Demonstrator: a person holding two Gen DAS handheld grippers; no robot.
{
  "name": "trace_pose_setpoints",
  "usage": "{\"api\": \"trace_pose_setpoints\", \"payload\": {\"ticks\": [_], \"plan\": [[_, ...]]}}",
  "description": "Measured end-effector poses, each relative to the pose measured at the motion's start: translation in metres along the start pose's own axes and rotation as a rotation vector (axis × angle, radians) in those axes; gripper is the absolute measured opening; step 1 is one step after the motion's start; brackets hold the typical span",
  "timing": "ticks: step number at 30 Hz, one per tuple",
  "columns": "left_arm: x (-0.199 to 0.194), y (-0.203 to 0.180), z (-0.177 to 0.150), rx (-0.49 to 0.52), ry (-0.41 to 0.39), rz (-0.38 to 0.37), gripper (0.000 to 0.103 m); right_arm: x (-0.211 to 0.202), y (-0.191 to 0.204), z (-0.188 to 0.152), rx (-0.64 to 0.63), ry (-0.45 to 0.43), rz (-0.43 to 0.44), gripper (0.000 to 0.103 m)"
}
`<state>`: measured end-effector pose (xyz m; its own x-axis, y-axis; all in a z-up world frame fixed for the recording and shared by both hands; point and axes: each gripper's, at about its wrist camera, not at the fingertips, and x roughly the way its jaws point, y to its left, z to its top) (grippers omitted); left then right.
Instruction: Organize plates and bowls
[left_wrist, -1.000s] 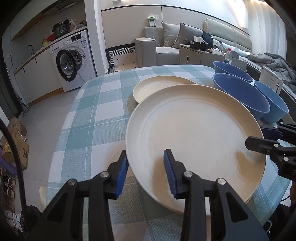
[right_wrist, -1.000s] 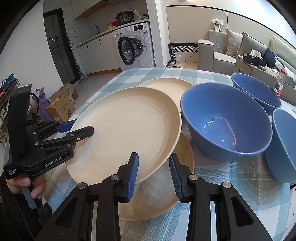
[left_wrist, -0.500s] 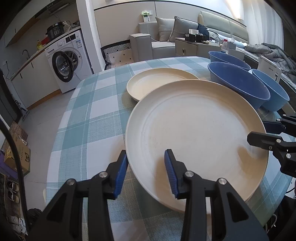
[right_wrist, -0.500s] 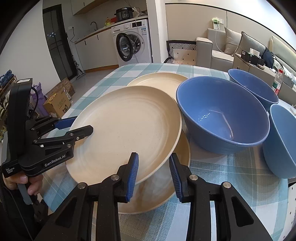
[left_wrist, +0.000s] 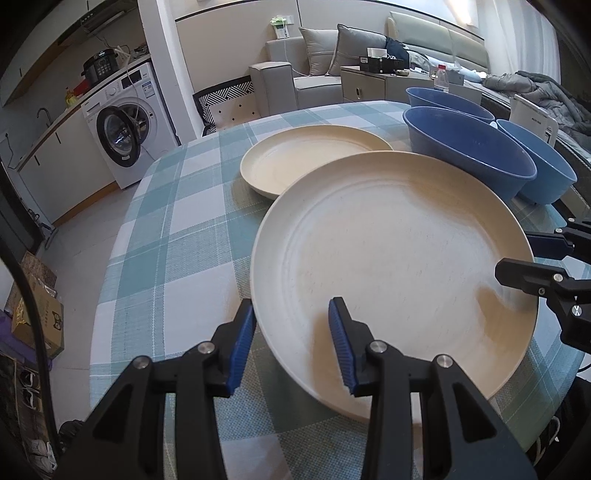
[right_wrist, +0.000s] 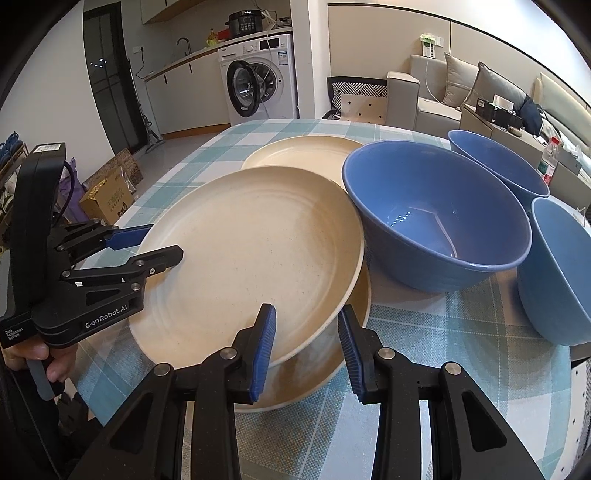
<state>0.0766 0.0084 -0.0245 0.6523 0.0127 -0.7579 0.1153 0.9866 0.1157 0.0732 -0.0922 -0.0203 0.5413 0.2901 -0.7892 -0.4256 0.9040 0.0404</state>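
Here the held plate (right_wrist: 255, 254), a large cream one, sits tilted between the two grippers, its low edge over a second cream plate (right_wrist: 321, 373) that lies flat on the tabletop (right_wrist: 436, 373) beneath it. The left gripper (left_wrist: 291, 339) has its fingers astride the near rim, one blue pad under the outside and one on the inner face; from the right wrist view they look pinched on that rim. The right gripper (right_wrist: 306, 347) straddles the opposite rim in the same way, and its fingers stand about as near together as they get, so it too is clamped on the held plate. A hand (right_wrist: 40, 358) shows below the left tool.

By my reading, the held plate is only partly lowered: its rim overlaps the second plate off-centre and one side looks raised, so it is not yet nested. A third cream plate (left_wrist: 314, 158) lies alone further back on the tabletop, just beside the nearest blue bowl (right_wrist: 436, 218).

The bowls look untouched. Three blue ones stand separately, the nearest blue bowl just beside the held plate, another bowl (right_wrist: 495, 166) behind it and a third bowl (right_wrist: 557, 266) at the right edge, none stacked inside another.

So the job seems early: one plate is going onto another, one plate is left to add, and all three bowls are left to nest
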Motion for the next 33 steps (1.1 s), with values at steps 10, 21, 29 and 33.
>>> {"api": "trace_pose_setpoints", "payload": {"ticks": [10,21,29,33], "plan": [[0.004,-0.006,-0.003,0.039,0.019,0.016,0.039,0.0,0.004,-0.003,-0.034,0.01,-0.04,0.035],[0.003,-0.011,-0.003,0.074,0.027,0.027,0.04,-0.001,0.006,-0.006,-0.039,0.022,-0.045,0.039],[0.004,-0.016,-0.005,0.1,0.036,0.029,0.041,-0.001,0.005,-0.008,-0.038,0.03,-0.047,0.041],[0.003,-0.018,-0.005,0.11,0.04,0.03,0.041,0.0,0.005,-0.008,-0.041,0.037,-0.048,0.043]]}}
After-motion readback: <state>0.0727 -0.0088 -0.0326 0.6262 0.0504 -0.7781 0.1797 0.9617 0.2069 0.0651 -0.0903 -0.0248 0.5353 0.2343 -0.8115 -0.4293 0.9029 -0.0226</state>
